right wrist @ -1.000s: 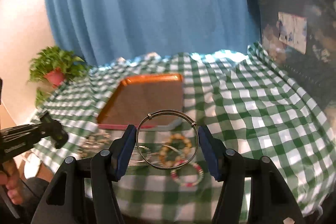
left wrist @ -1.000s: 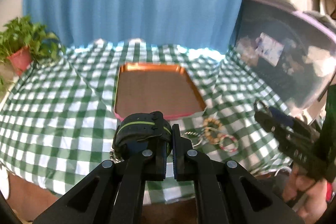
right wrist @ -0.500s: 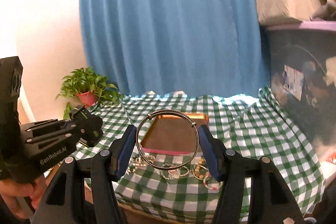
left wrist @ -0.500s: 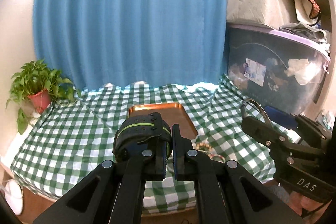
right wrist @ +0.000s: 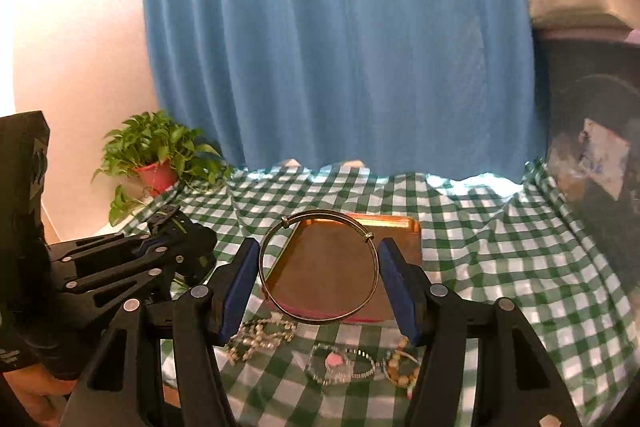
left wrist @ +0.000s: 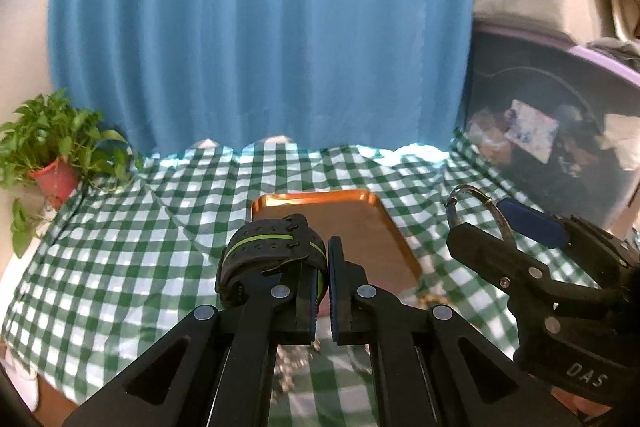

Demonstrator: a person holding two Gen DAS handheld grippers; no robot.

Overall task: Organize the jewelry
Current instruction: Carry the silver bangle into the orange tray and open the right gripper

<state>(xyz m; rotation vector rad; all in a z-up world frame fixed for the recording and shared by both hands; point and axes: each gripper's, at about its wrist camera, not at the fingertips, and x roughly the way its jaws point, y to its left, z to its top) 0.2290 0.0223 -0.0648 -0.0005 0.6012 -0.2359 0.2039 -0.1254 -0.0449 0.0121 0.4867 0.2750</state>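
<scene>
Carrying both pieces over to the copper tray (right wrist: 400,227) right now: your right gripper (right wrist: 318,281) is clamped on one metal bangle (right wrist: 318,269), your left gripper (left wrist: 322,287) pinches one black band (left wrist: 272,247), both above its near edge. Next, lower and let go inside. Three pieces left on the cloth (right wrist: 500,267) in front of it

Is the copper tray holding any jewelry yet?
No, the copper tray is bare; the loose jewelry lies on the checked cloth in front.
</scene>
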